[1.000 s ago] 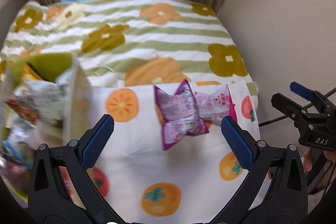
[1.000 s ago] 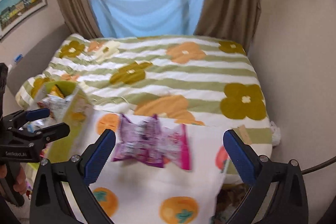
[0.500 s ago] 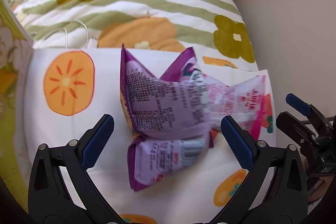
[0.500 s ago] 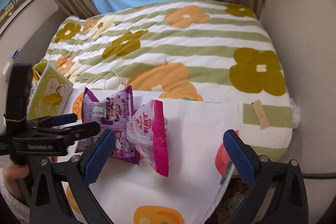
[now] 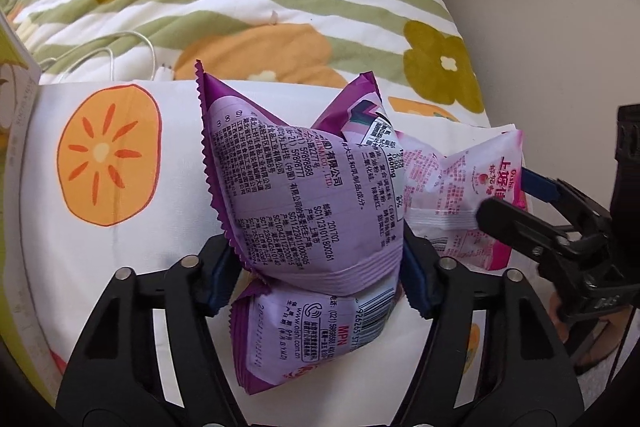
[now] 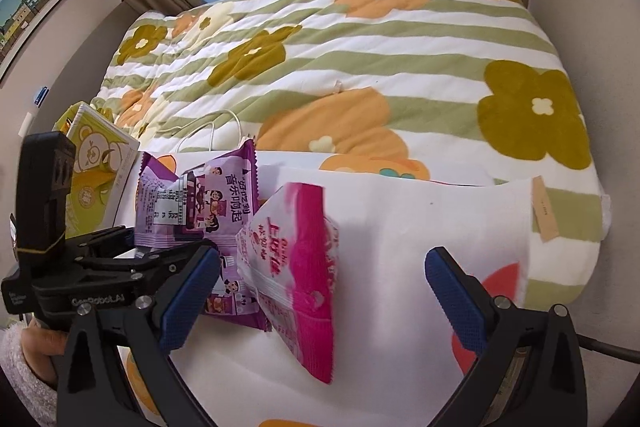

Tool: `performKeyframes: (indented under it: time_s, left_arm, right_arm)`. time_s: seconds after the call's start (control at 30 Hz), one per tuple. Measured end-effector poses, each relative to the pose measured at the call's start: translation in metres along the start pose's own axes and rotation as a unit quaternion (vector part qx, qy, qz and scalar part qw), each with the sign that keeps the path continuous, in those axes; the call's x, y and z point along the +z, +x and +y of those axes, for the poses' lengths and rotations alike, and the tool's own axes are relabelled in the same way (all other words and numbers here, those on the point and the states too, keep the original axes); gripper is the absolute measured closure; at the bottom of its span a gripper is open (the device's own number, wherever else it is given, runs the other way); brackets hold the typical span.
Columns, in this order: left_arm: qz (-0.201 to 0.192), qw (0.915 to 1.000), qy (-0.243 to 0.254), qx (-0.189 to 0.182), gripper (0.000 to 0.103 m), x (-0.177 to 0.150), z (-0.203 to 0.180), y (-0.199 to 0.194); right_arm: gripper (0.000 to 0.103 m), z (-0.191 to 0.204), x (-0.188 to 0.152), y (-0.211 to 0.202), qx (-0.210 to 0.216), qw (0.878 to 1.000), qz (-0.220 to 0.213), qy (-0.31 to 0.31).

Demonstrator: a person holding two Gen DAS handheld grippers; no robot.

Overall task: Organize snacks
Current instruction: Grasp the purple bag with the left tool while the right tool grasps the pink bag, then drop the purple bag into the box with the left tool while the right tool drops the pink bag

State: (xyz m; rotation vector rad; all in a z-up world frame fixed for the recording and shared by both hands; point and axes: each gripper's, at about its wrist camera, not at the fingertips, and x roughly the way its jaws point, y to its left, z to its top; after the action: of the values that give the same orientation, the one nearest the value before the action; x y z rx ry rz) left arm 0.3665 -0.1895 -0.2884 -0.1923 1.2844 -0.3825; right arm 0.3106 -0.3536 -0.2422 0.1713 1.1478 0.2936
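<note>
Your left gripper has dropped onto the purple snack packet, and its fingers, wide apart a second ago, are closing on it, the blue pads already pressing its crimped sides. That puts the first packet in hand, so the next job is probably lifting it toward the yellow-green box, which stands just left of the purple packet. Your right gripper has come down too, its fingers spread wide and released, with the pink snack packet lying loose between them, nearer the left finger than the right. The pink packet leans against the purple one, so pulling the purple one up could drag or tip it. Both lie on the fruit-print cloth spread over the near end of the bed. Right of the purple packet the cloth is bare up to the bed's edge; beyond it, a white cable loops on the flowered quilt.
</note>
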Motion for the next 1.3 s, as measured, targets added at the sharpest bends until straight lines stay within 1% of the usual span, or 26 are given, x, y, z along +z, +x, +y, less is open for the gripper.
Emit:
performKeyframes:
  time_s: [0.17,0.23,0.3,0.4,0.43,0.47,0.5,0.6,0.7,0.8,0.9,0.97,1.07,1.17,1.3]
  left_arm:
    - [-0.008,0.9998,0.004,0.017,0.042,-0.003,0.004,-0.008]
    - [-0.009,0.9997,0.0,0.021,0.042,-0.004,0.008,-0.01]
    - [-0.01,0.9997,-0.004,0.023,0.042,-0.005,0.01,-0.012]
    - [-0.013,0.9994,-0.004,0.031,0.042,-0.007,0.013,-0.015]
    - [-0.013,0.9994,-0.004,0.032,0.042,-0.007,0.014,-0.016]
    - [-0.013,0.9993,-0.003,0.034,0.042,-0.008,0.014,-0.017]
    - [-0.014,0.9993,-0.003,0.036,0.042,-0.009,0.015,-0.019]
    - [-0.018,0.9991,-0.003,0.037,0.042,-0.012,0.014,-0.026]
    - [-0.029,0.9988,-0.001,0.039,0.042,-0.014,0.011,-0.039]
    - [-0.043,0.9983,0.003,0.039,0.042,-0.016,0.007,-0.059]
    - [-0.065,0.997,0.01,0.04,0.042,-0.019,0.003,-0.09]
    - [-0.079,0.9957,0.015,0.047,0.042,-0.021,0.001,-0.113]
    - [-0.101,0.993,0.019,0.058,0.042,-0.024,0.002,-0.148]
    - [-0.121,0.9903,0.014,0.067,0.042,-0.028,0.012,-0.185]
    - [-0.153,0.9845,0.01,0.084,0.042,-0.036,0.034,-0.237]
  right_arm:
    - [0.001,0.004,0.002,0.014,0.013,1.0,0.008,-0.004]
    - [0.004,0.005,0.003,0.018,0.019,1.0,0.01,-0.005]
    - [0.011,0.006,0.003,0.023,0.027,0.999,0.016,-0.006]
    - [0.016,0.01,0.002,0.03,0.03,0.999,0.023,-0.012]
    - [0.019,0.011,0.001,0.033,0.031,0.999,0.025,-0.015]
    - [0.027,0.013,0.001,0.034,0.032,0.999,0.027,-0.017]
    - [0.037,0.013,0.0,0.035,0.033,0.999,0.028,-0.018]
    - [0.054,0.016,-0.002,0.035,0.034,0.999,0.029,-0.021]
    - [0.062,0.021,-0.004,0.028,0.022,0.999,0.024,-0.03]
    - [0.065,0.027,-0.006,0.014,0.019,0.999,0.014,-0.036]
    - [0.066,0.037,-0.006,-0.007,0.013,0.999,-0.001,-0.038]
    - [0.066,0.047,-0.005,-0.021,0.008,0.999,-0.011,-0.041]
    - [0.066,0.066,-0.005,-0.045,0.014,0.998,-0.028,-0.049]
    - [0.066,0.095,-0.004,-0.069,0.013,0.996,-0.046,-0.069]
    - [0.066,0.131,0.0,-0.089,0.029,0.994,-0.066,-0.081]
